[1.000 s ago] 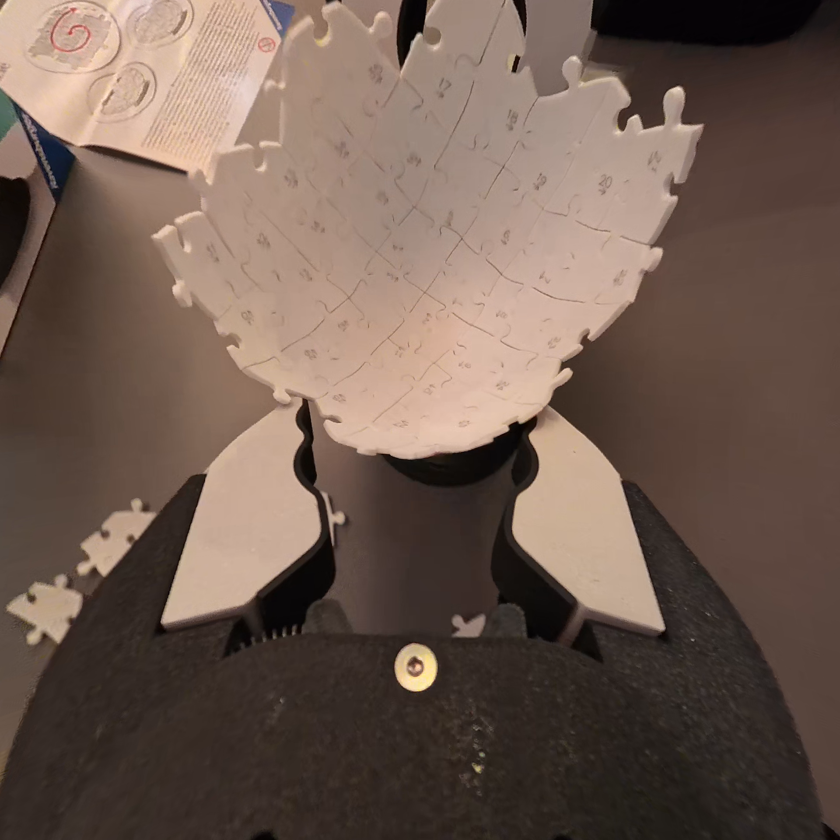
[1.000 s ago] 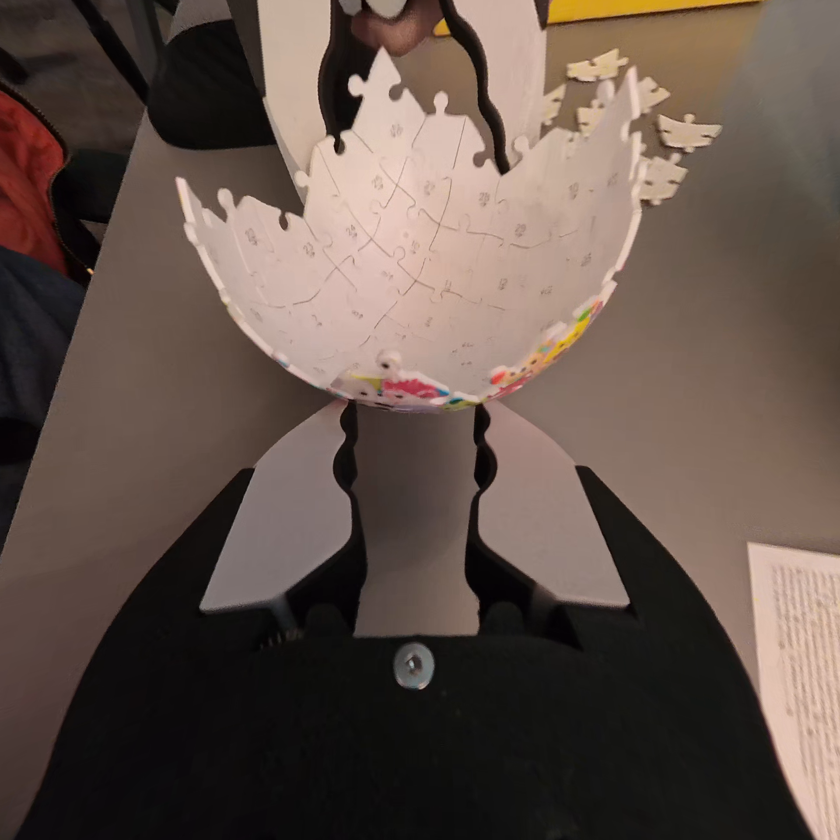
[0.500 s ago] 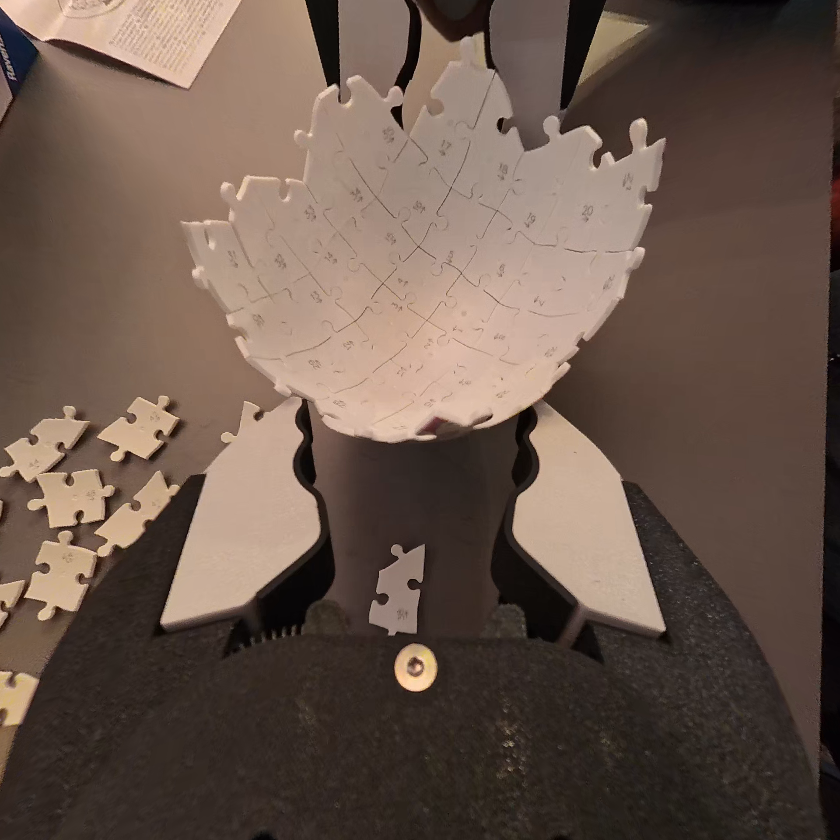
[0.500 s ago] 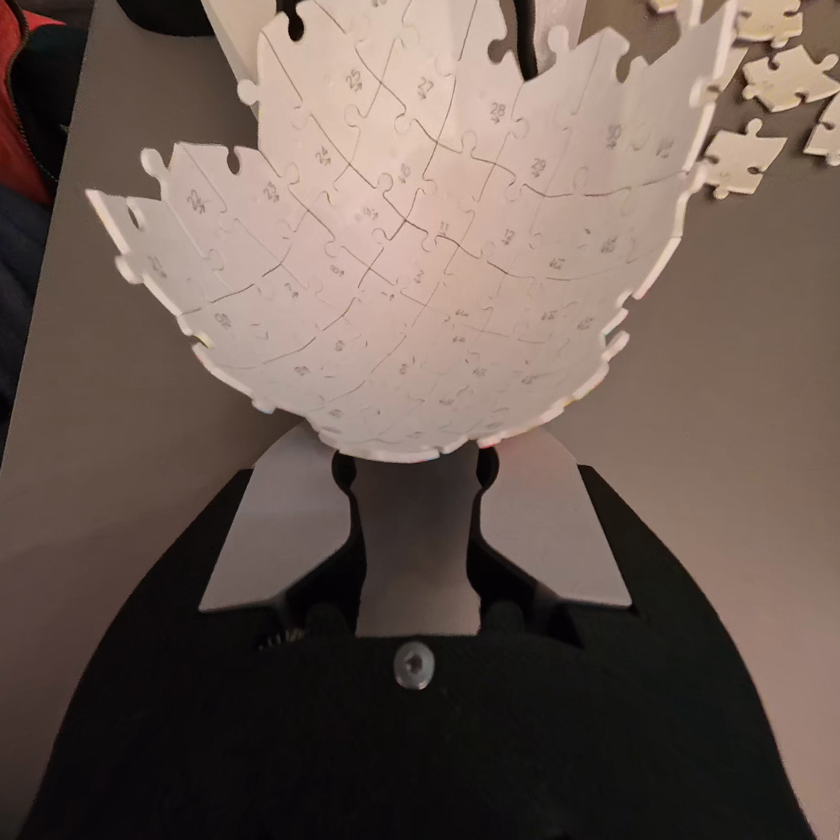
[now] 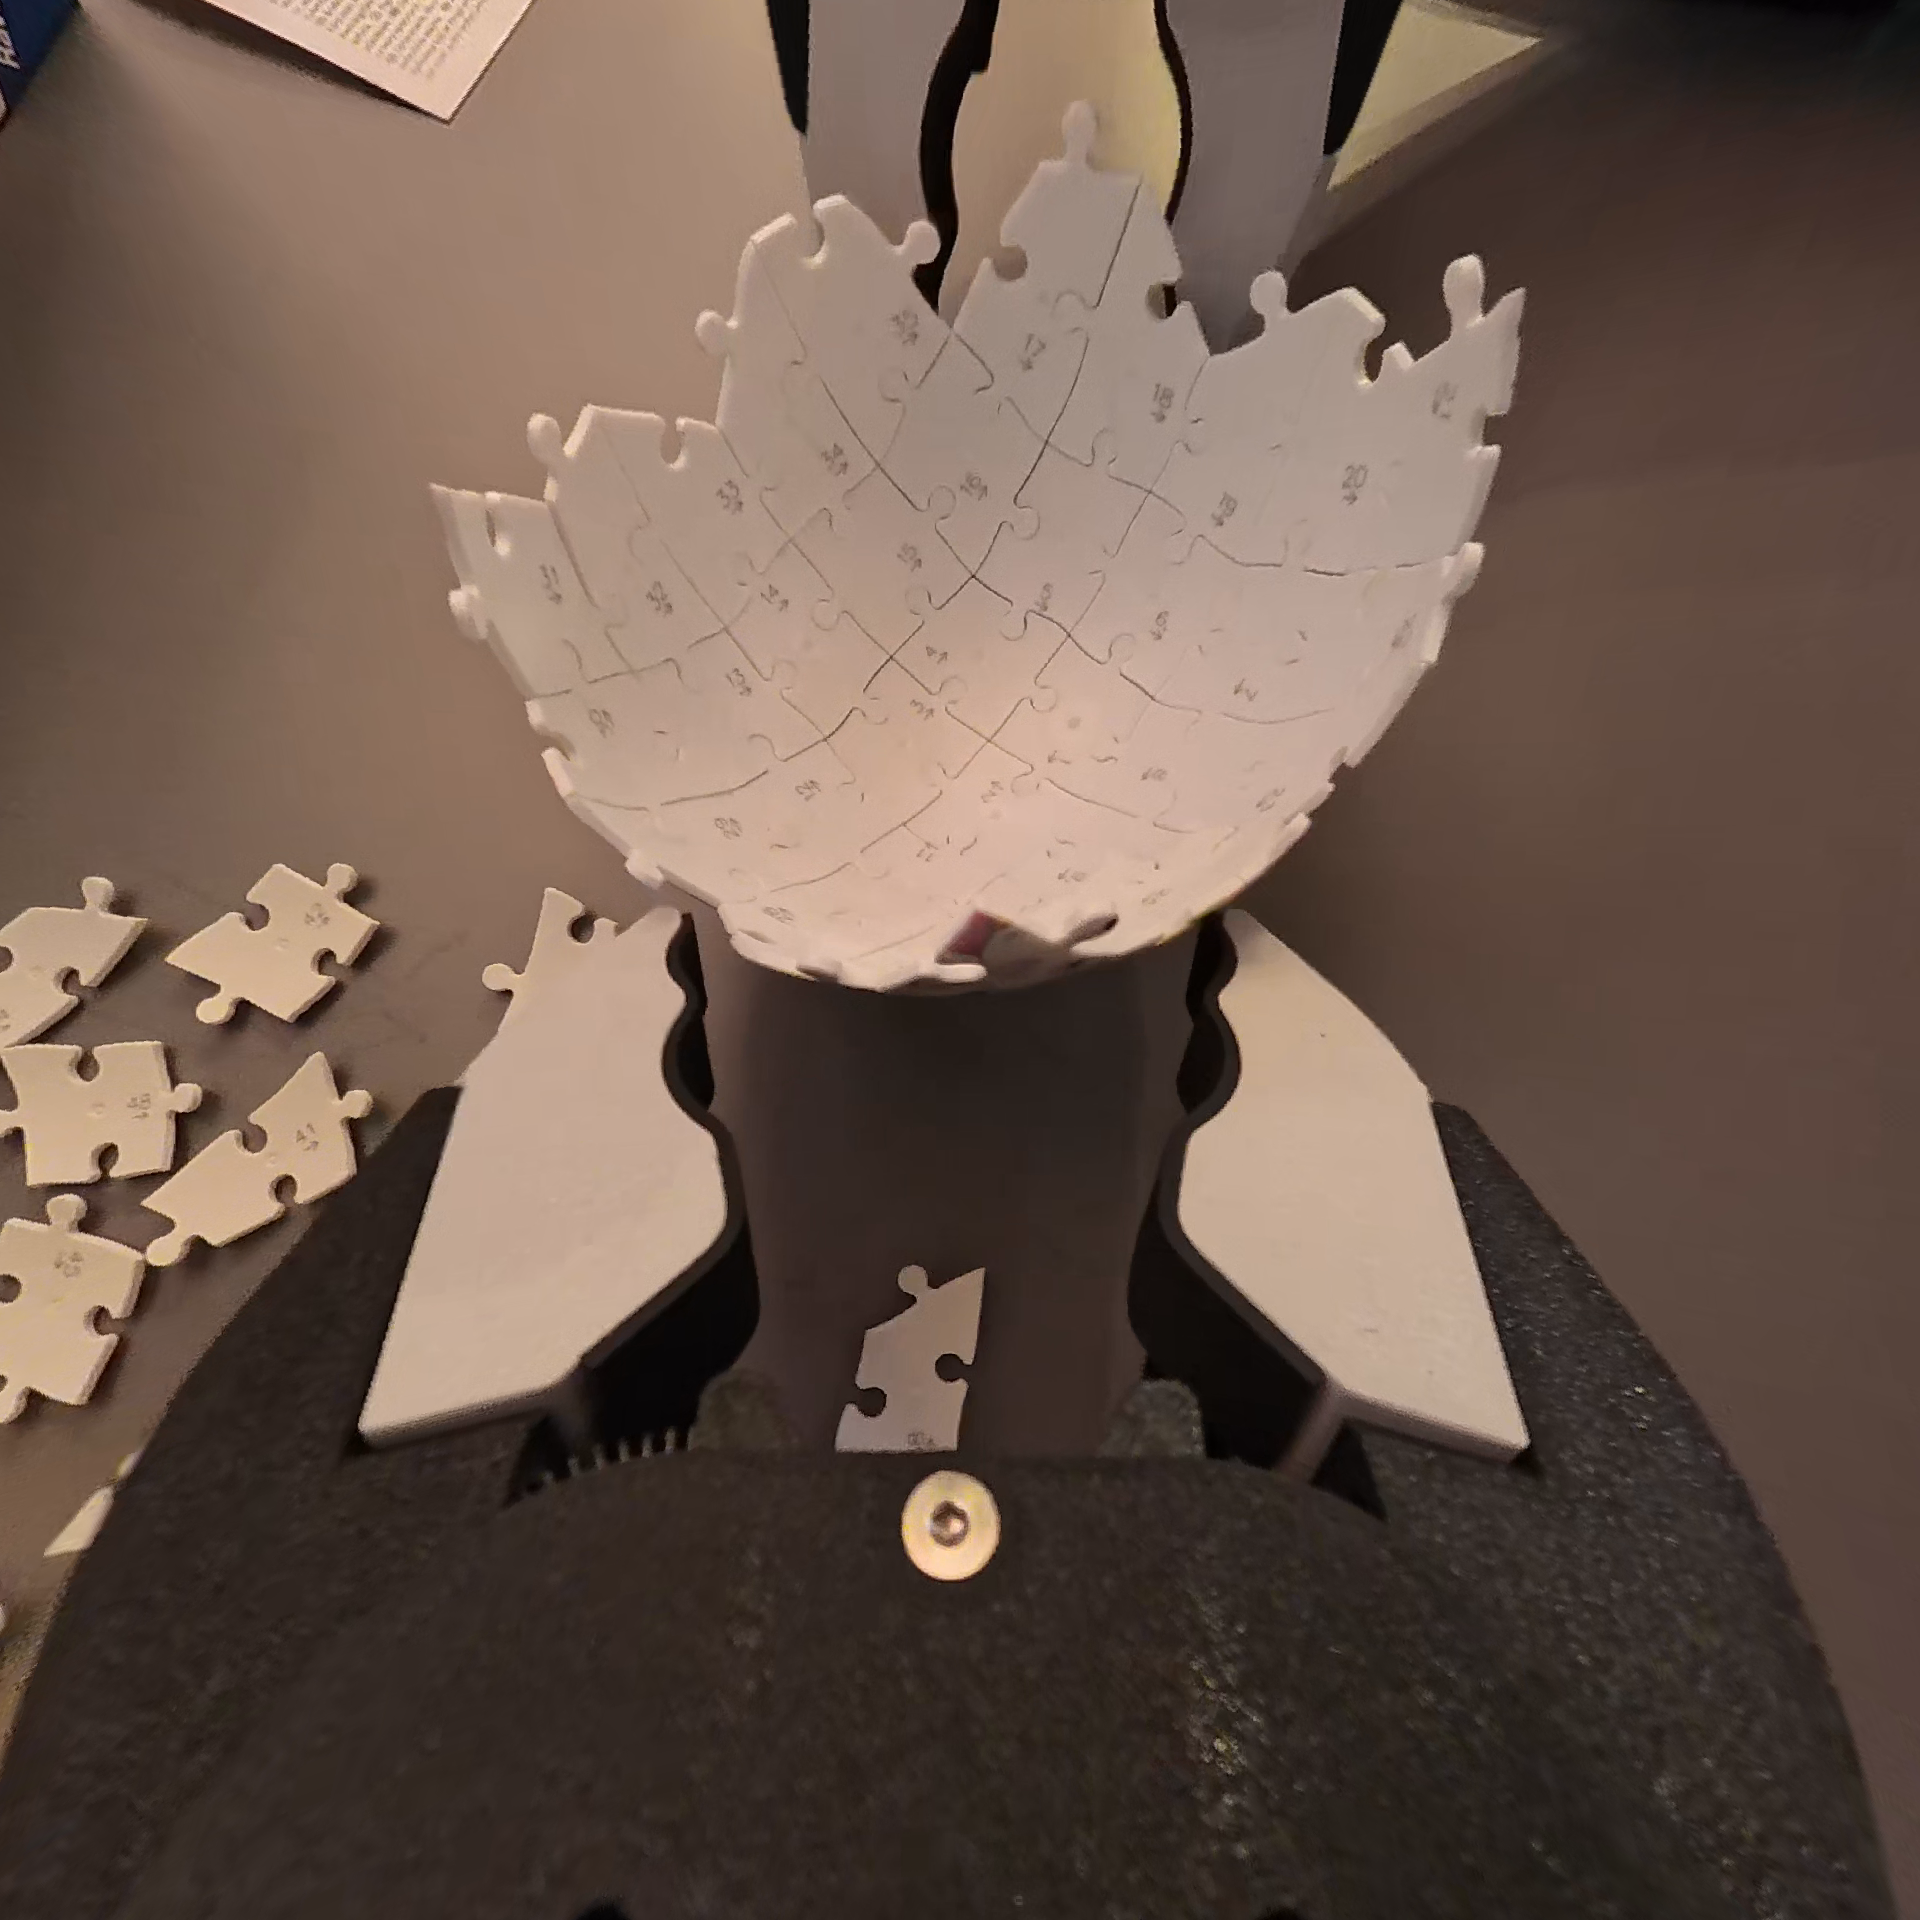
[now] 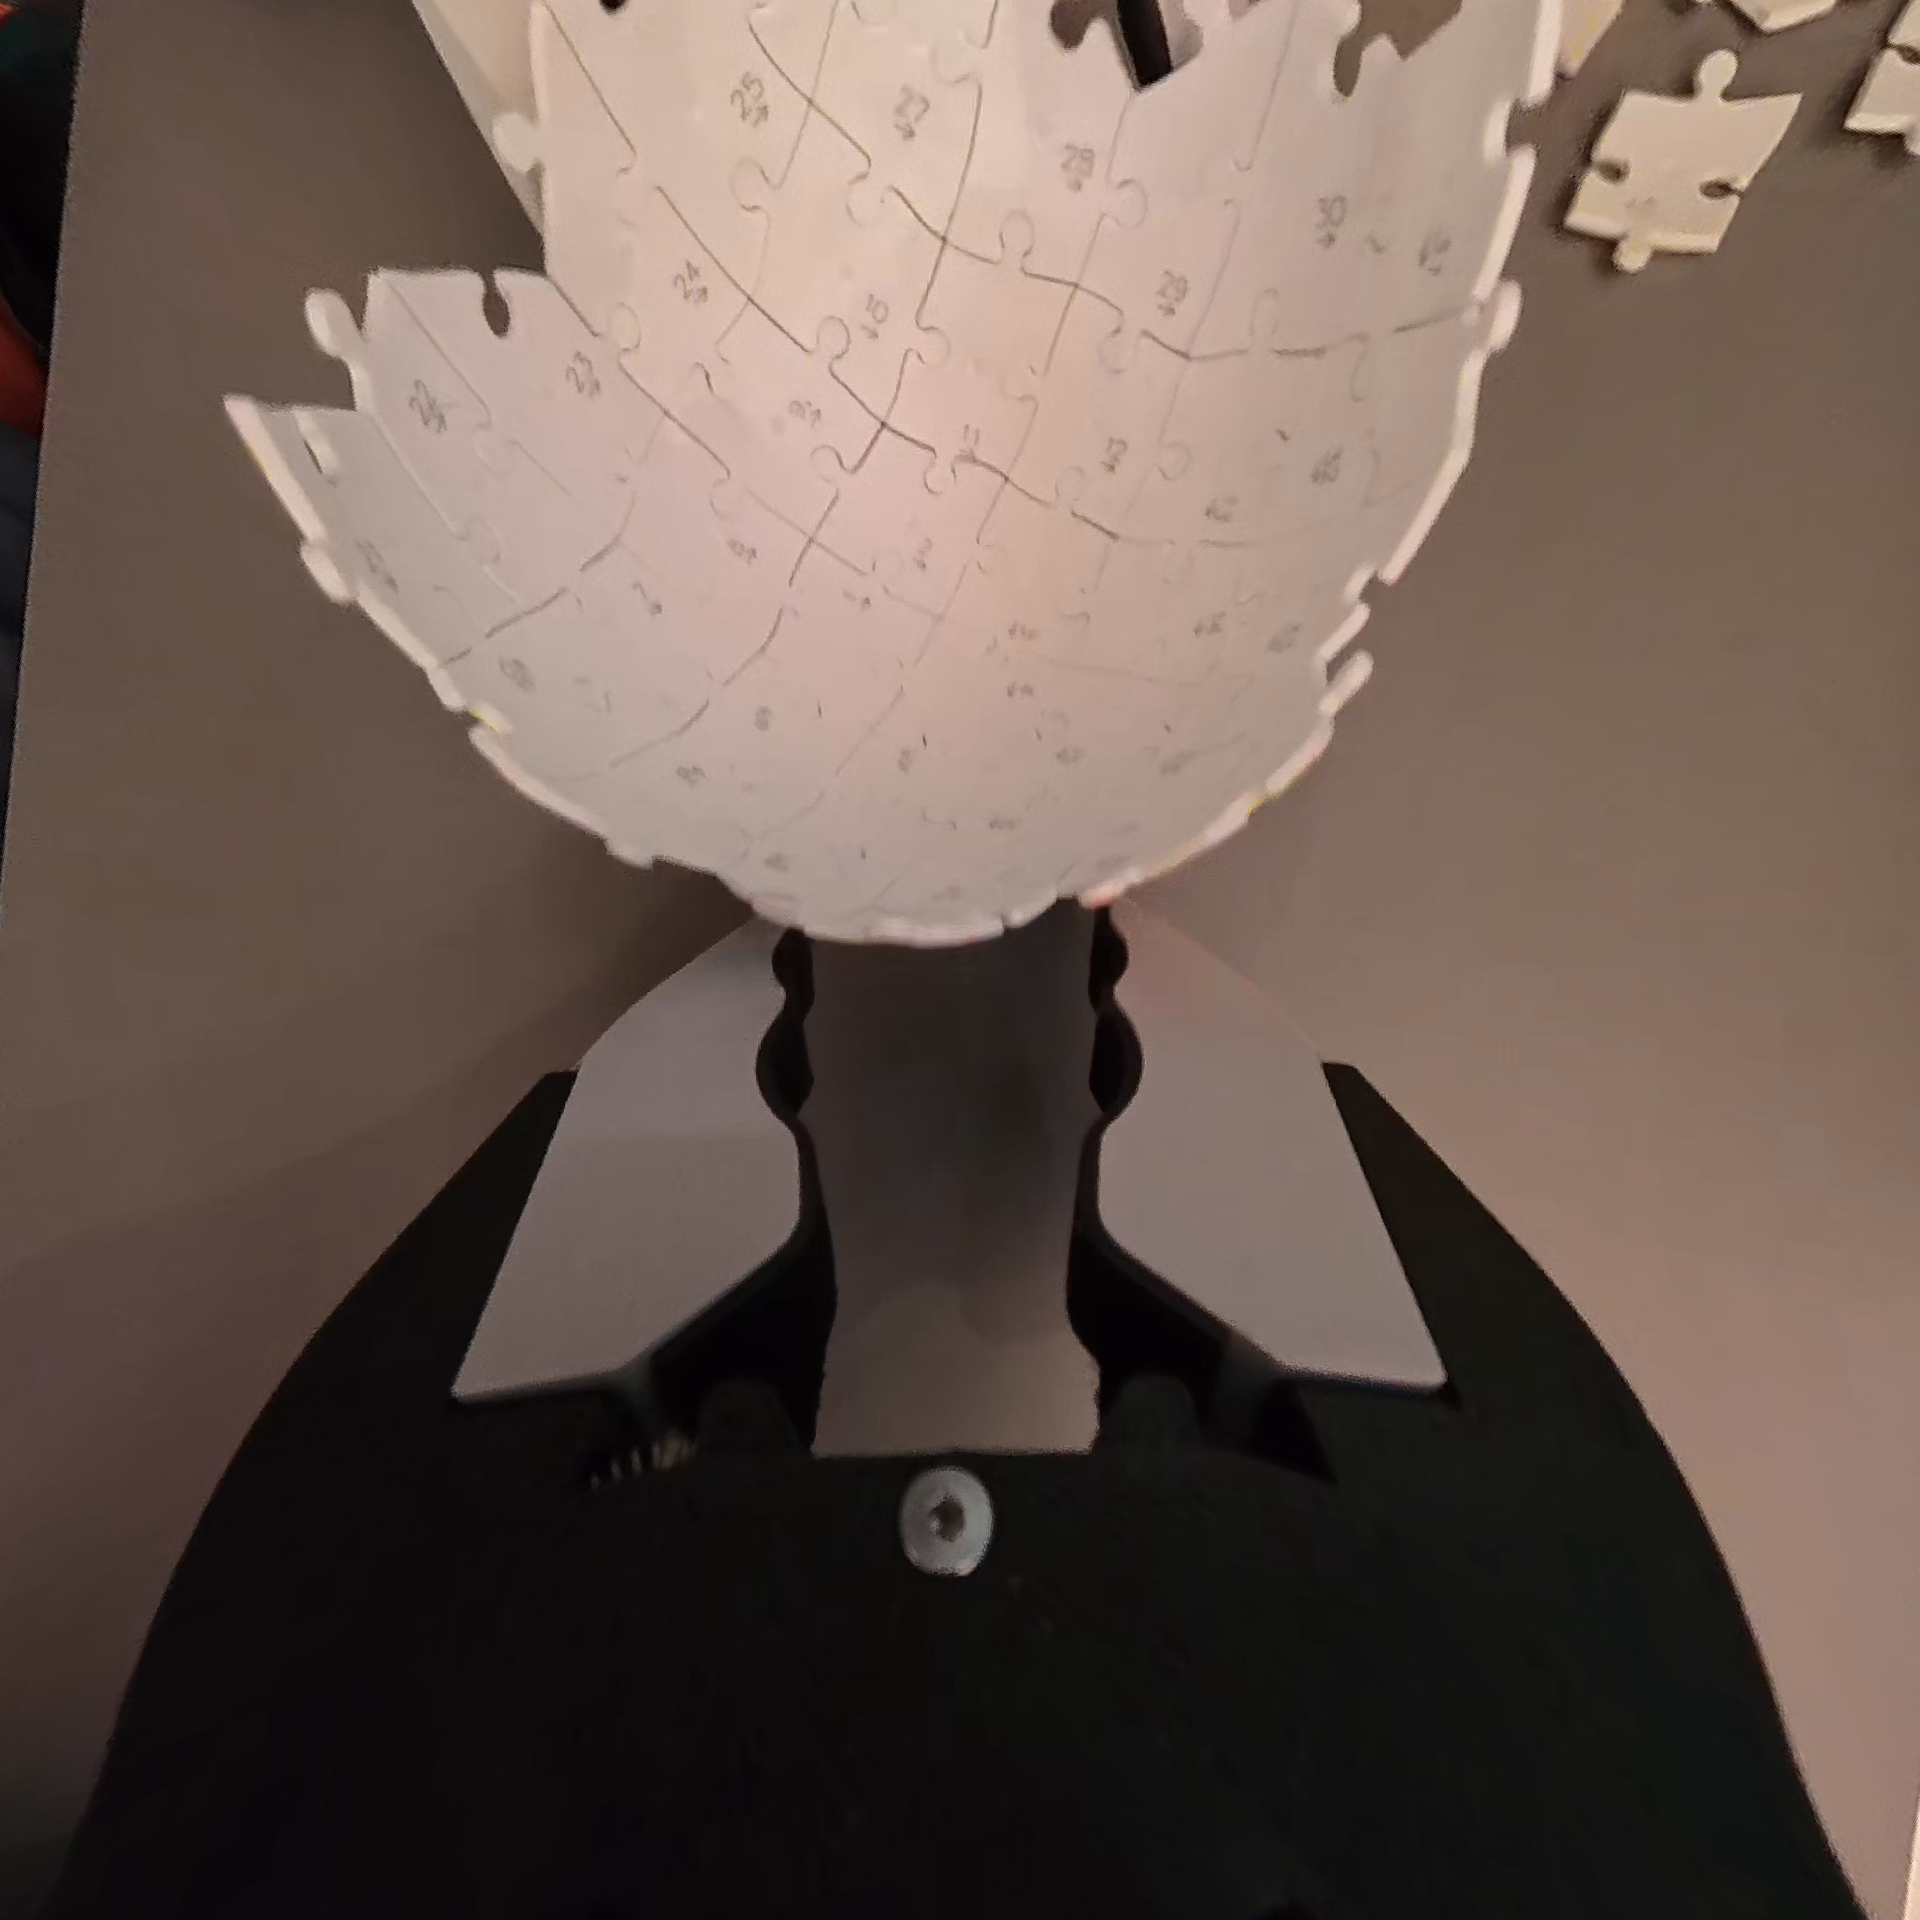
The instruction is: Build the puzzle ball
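The half-built puzzle ball is a white bowl of joined numbered pieces with its hollow side facing me; it also fills the right wrist view. My left gripper has its fingers spread wide on either side of the bowl's lower part and carries it above the table. The bowl hides the fingertips. My right gripper faces it from the far side with its jaws partly apart and nothing seen between them; its tips are under the bowl's near edge. Its fingers rise behind the bowl's far rim.
Several loose white pieces lie on the grey table to the left. One piece lies under my left gripper and another beside its left finger. More pieces lie at the right wrist view's top right. A printed leaflet lies far left. The tips of one gripper are about 11 cm away from the tips of the other.
The left gripper carried the bowl across the table over the loose pieces, then held still. The right gripper has closed in, so the bowl fills more of its view.
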A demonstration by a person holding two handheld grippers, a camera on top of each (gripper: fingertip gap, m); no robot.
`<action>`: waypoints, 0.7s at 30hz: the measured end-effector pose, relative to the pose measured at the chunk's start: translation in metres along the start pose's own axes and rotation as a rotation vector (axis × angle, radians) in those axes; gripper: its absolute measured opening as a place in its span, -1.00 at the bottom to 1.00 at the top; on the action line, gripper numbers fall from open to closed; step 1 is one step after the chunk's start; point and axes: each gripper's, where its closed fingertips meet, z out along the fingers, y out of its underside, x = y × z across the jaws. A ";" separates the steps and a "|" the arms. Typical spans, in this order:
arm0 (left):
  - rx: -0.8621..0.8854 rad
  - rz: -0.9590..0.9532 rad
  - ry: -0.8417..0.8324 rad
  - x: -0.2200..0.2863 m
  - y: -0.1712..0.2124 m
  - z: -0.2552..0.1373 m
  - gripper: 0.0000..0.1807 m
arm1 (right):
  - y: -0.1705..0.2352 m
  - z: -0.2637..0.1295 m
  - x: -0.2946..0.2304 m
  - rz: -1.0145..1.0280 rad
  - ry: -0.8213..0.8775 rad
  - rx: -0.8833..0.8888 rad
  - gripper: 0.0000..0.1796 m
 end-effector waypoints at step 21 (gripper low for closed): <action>0.702 -0.200 -0.362 0.053 -0.060 -0.145 -0.06 | 0.181 -0.165 0.067 0.819 0.781 0.046 -0.48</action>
